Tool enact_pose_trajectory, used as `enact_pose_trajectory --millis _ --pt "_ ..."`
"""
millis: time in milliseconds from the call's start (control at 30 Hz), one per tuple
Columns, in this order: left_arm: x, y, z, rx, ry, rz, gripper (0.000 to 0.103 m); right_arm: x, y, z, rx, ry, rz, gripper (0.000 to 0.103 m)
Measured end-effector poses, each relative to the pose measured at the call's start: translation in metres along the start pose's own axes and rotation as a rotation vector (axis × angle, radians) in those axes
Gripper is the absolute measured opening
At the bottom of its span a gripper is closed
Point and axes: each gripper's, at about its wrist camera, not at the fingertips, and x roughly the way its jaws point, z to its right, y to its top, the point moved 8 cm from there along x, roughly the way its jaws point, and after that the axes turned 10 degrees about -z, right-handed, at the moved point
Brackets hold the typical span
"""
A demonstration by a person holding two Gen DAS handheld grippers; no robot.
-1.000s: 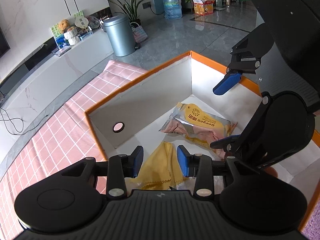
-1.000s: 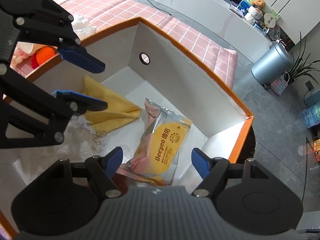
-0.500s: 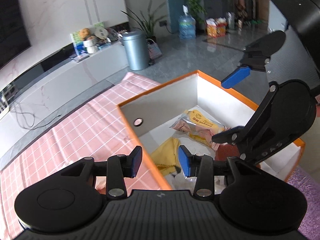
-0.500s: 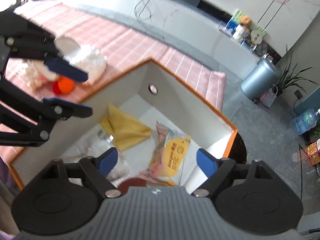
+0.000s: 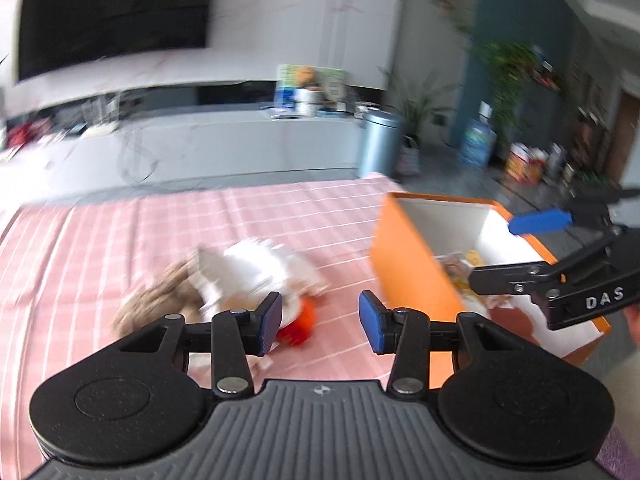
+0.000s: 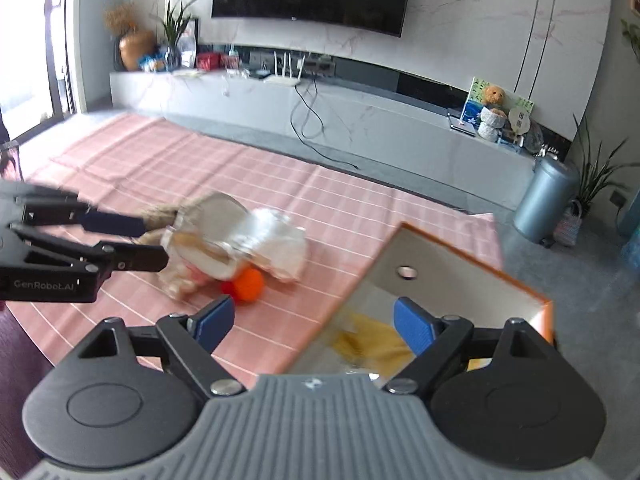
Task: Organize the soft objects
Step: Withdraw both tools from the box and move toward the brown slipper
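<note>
A pile of soft things lies on the pink checked cloth: a white bundle (image 5: 256, 268) (image 6: 280, 244), a brown plush (image 5: 160, 296) (image 6: 160, 212) and an orange-red ball (image 5: 302, 322) (image 6: 248, 284). To its right stands the orange box (image 5: 412, 248) (image 6: 472, 256), which holds a yellow cloth (image 6: 372, 340) and a snack packet (image 5: 460, 264). My left gripper (image 5: 320, 320) (image 6: 150, 242) hovers just short of the pile, its jaws opening with nothing between them. My right gripper (image 6: 314, 320) (image 5: 496, 250) hangs open and empty over the box's near edge.
The pink checked cloth (image 5: 120, 240) covers the table, whose near-left edge shows in the right wrist view. Beyond the table run a white console, a wall TV and a grey bin (image 6: 544, 204). The left wrist view is motion-blurred.
Both grippers have come up out of the box and swung left, towards the pile on the cloth. Both sets of jaws stand wider than a second ago.
</note>
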Motion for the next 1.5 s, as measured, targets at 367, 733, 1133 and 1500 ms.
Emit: enact_pose_trajectory --millis 367,733,1133,1500 --pt "0.001 -0.03 -0.065 -0.198 0.015 0.007 0.055 0.039 0.001 -0.065 0.145 0.081 0.03 0.072" --pt "0.031 -0.05 -0.103 -0.219 0.088 -0.015 0.06 0.099 0.007 -0.087 0.231 0.102 -0.049 0.069" --pt "0.04 -0.004 -0.138 -0.284 0.057 0.038 0.079 0.128 0.059 -0.07 0.271 0.007 -0.002 0.08" --pt "0.094 0.014 -0.115 -0.342 -0.114 -0.077 0.053 0.187 0.059 -0.05 0.404 0.007 -0.134 0.069"
